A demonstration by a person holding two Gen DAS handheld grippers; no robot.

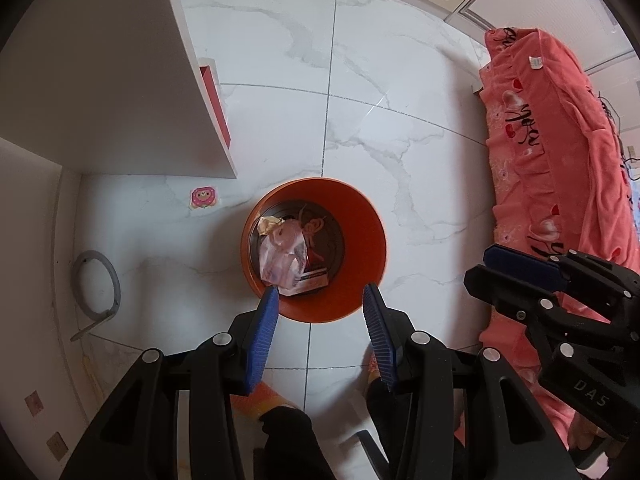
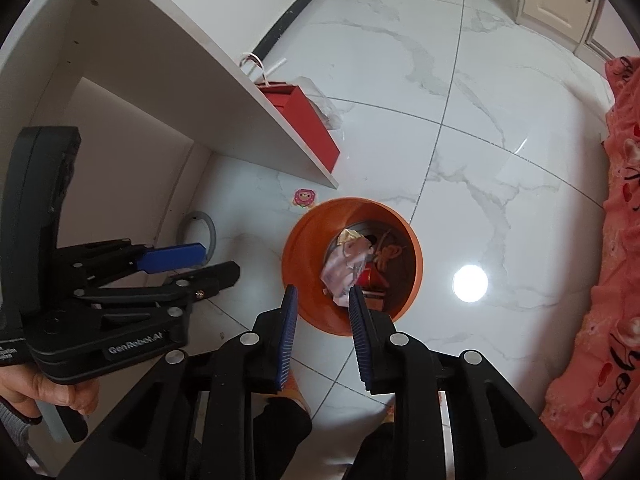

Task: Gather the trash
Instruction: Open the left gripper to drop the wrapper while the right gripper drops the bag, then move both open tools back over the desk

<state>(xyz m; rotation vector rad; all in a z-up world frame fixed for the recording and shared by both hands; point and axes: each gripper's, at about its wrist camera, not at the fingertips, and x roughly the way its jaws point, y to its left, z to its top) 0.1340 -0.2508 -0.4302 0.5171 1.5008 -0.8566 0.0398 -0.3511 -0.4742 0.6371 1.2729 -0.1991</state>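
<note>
An orange trash bin (image 1: pixel 360 236) stands on the white marble floor; it also shows in the right wrist view (image 2: pixel 298 252). Inside lie a crumpled pink-white plastic wrapper (image 1: pixel 282 254), red string and a red packet (image 2: pixel 370 276). My left gripper (image 1: pixel 322 294) is open and empty above the bin's near rim. My right gripper (image 2: pixel 322 294) is open and empty, also above the near rim. Each gripper shows in the other's view, the right one (image 1: pixel 516 266) at right, the left one (image 2: pixel 192 260) at left.
A white shelf unit (image 1: pixel 120 92) stands to the left with a red gift bag (image 2: pixel 308 124) beside it. A pink sticker (image 1: pixel 204 197) and a grey hose (image 1: pixel 98 292) lie on the floor by it. A pink cloth-covered sofa (image 1: pixel 560 152) is on the right.
</note>
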